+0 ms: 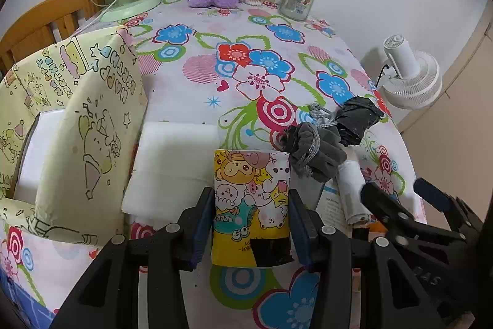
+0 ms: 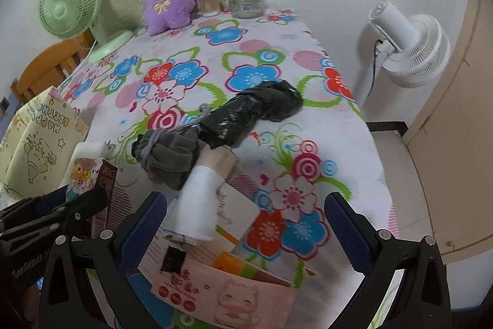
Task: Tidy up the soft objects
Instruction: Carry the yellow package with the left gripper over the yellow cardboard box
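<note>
Tissue pack [image 1: 251,205], cartoon-printed, yellow at the bottom: clamped between the pads of the left tongs [image 1: 251,224], upright, its lower end with a black patch nearest the camera. Soft wrapper, probably light; likely to dent under pressure, so a hold across the middle of its flat sides, as now, looks safest.

White foam block [image 1: 172,156]: just left of the left tongs, lying on the flowered cloth [image 1: 191,88]. Looks springy and light; best taken across its short sides.

Yellow printed bag [image 1: 77,125]: further left, standing open, with white padding showing inside. Probable destination for the soft items, though this cannot be confirmed.

Grey pouch [image 2: 172,156] with cord: ahead of the right tongs [image 2: 246,224], touching a black wrapped bundle [image 2: 255,110] beyond it. Limp; likely to sag if lifted by one end.

White roll [image 2: 200,205]: between the pads of the right tongs but not pressed; those tongs stand wide apart, holding nothing. Roll rests on a pile of cards and boxes [image 2: 222,285].
</note>
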`<state>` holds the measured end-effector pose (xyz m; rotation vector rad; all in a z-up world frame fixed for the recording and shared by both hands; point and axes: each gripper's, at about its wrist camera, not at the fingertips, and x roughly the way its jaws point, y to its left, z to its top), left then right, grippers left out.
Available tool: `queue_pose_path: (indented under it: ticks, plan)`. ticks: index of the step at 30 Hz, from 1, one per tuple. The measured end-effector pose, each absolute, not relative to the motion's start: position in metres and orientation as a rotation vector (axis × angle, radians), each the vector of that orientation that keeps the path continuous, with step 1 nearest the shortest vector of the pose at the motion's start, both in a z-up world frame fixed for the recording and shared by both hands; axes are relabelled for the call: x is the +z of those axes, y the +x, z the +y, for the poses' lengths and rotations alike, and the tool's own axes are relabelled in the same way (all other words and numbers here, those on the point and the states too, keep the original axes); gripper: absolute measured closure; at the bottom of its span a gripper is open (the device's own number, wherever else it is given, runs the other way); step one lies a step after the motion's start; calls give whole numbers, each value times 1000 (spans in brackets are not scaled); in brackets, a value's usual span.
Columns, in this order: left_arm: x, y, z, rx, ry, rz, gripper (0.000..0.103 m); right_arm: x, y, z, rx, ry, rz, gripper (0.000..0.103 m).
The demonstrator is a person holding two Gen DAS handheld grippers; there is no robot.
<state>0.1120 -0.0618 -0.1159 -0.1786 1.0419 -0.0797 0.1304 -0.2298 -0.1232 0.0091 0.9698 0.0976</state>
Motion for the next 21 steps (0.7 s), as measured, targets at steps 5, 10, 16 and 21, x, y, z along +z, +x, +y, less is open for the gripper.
queue_pose_path:
  ticks: [5, 10, 16, 21]
  plan:
    - [-115, 108, -59, -77, -167, 1034, 55, -135, 142, -221, 115, -9, 1017, 0]
    - [-114, 106, -61, -78, -158, 1032, 55, -145, 146, -210, 139, -35, 1045, 0]
    - [-115, 105, -61, -80, -156, 1032, 55, -154, 148, -205, 153, -45, 1066, 15]
    - [-115, 104, -62, -82, -157, 1033, 55, -152, 147, -204, 149, -57, 1058, 33]
